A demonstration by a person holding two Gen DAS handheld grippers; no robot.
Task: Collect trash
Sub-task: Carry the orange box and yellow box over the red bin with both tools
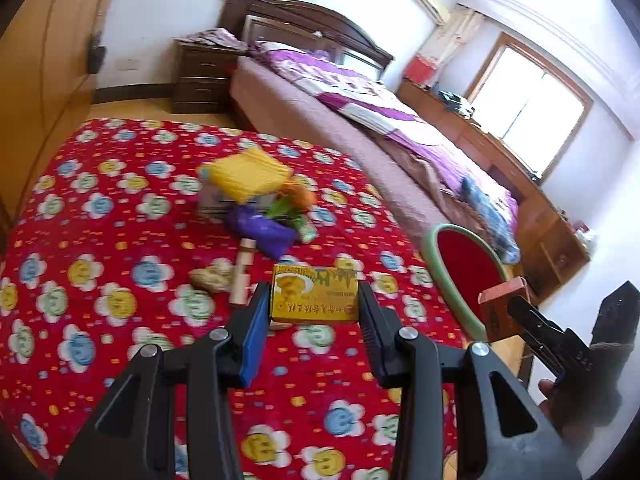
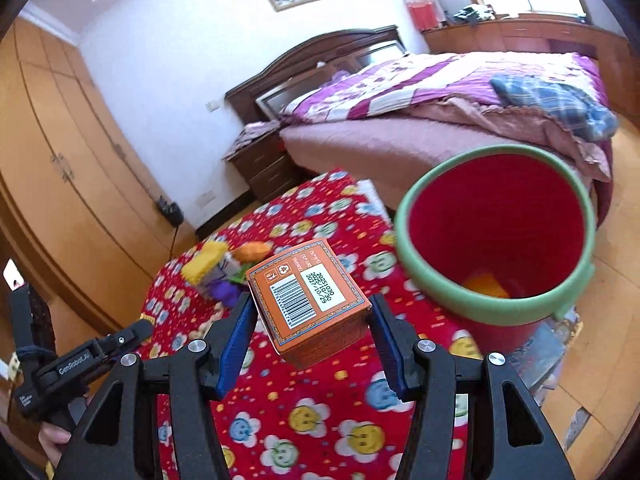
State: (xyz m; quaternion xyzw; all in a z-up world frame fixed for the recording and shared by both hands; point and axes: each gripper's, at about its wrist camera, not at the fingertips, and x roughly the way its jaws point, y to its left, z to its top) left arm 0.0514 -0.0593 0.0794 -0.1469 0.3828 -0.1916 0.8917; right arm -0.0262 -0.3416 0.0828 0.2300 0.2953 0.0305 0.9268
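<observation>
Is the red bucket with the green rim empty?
No. Inside the red bucket with the green rim, something yellow-orange lies at the bottom.

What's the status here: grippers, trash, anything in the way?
Left gripper shut on yellow box. Right gripper shut on orange box, near the red bin. Path to the bin looks open.

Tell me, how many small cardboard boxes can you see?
2: a yellow box between the left gripper fingers, an orange box in the right gripper. The pile may hide others.

The orange box (image 2: 308, 300) label reads "20251030", a barcode beside it; the left claw (image 2: 132, 334) reads "GenRobot.AI".
</observation>
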